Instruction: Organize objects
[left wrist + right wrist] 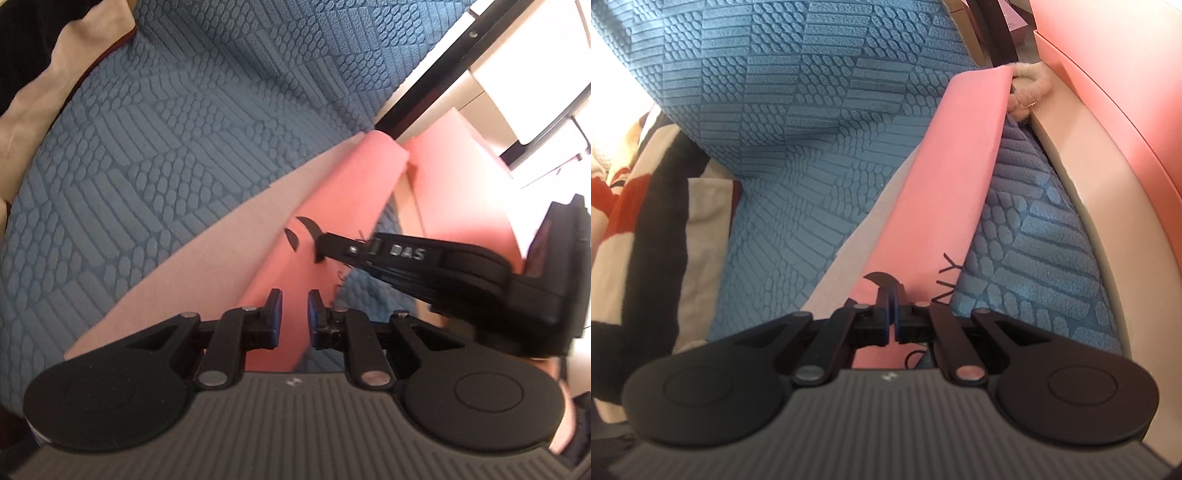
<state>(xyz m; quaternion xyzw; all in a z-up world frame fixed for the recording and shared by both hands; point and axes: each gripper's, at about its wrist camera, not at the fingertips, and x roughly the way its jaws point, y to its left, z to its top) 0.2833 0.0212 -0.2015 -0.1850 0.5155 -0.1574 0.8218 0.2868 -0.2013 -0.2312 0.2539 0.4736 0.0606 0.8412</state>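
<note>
Right gripper (892, 295), frame centre, clenched on pink lid (945, 177) wall; left gripper (295, 306) released. Lift evenly, perhaps keeping it level.

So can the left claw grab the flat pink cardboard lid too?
Probably yes. The left claw hangs just over the flat pink cardboard lid, slightly apart, nothing between; the right claw grips farther along.

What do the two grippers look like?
Both are matte black. The left gripper and the right gripper each have a ribbed grey body, two round black discs, linked bars with silver pins and blue pads. In the left view, the right gripper's side bears raised letters "DAS".
</note>
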